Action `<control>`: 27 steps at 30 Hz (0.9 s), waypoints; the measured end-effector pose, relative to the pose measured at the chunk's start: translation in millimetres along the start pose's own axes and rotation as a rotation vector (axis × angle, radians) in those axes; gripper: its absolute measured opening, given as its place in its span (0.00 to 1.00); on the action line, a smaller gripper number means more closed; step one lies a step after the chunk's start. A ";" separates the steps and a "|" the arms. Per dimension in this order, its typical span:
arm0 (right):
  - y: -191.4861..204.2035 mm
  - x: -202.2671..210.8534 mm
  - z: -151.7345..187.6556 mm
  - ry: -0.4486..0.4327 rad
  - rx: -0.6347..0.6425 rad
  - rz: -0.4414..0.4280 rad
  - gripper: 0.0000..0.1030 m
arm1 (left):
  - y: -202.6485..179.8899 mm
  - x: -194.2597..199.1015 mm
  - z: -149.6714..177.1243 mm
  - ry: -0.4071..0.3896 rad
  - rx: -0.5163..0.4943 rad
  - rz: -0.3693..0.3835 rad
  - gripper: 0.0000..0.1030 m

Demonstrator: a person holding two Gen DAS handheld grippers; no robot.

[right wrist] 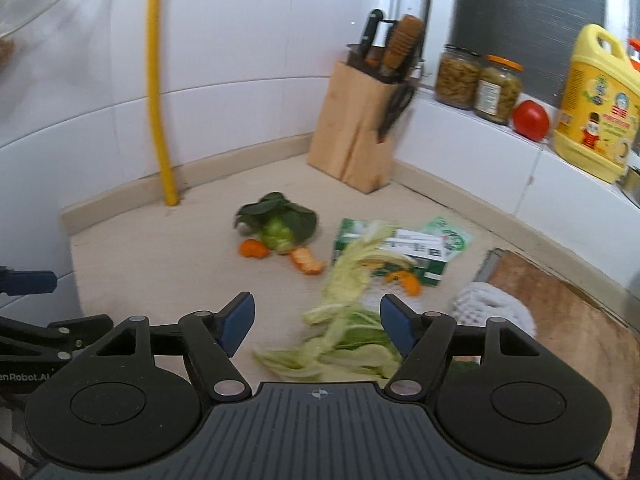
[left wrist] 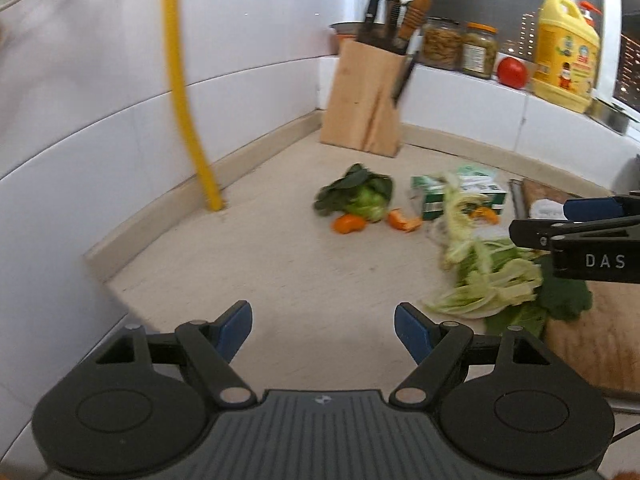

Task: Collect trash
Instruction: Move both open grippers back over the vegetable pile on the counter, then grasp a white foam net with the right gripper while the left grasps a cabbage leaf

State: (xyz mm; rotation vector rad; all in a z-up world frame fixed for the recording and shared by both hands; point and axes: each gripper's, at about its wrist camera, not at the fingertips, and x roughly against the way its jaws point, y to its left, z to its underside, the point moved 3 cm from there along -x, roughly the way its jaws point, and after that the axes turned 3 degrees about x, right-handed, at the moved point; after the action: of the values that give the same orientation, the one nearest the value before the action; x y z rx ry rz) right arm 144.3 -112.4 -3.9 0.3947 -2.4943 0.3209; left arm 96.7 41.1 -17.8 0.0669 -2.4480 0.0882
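- We see the left gripper (left wrist: pixel 323 330) with its jaws apart and nothing between them, hanging over bare counter (left wrist: pixel 260 264).
- The right gripper (right wrist: pixel 317 320) also has its jaws spread; pale cabbage scraps (right wrist: pixel 344 320) lie on the counter below the gap, and the pads do not touch them.
- Landmark: the wooden knife block (right wrist: pixel 352 136) in the back corner.
- A leafy green stub (right wrist: pixel 280 222) lies in front of the block, with two orange peel pieces (right wrist: pixel 308 260) touching or just beside it (blur hides which).
- A green-and-white carton (right wrist: pixel 400 248) lies to the right of the stub, partly under the cabbage scraps.
- White foam netting (right wrist: pixel 496 304) rests at the edge of the cutting board (right wrist: pixel 568 320), further right of the block.
- On the ledge right of the block: two jars (right wrist: pixel 476 80), a tomato (right wrist: pixel 530 120), a yellow jug (right wrist: pixel 596 112).
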 end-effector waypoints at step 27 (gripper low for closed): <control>-106.8 -11.1 25.2 0.066 -0.131 0.167 0.79 | -105.3 -49.5 -26.0 0.052 -0.178 0.151 0.71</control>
State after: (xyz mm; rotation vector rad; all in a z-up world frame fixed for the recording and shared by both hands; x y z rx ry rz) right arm 177.3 -216.9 -15.7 0.1212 -2.4718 0.2312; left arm 158.8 -60.5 -24.6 -0.1963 -2.3950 -0.0606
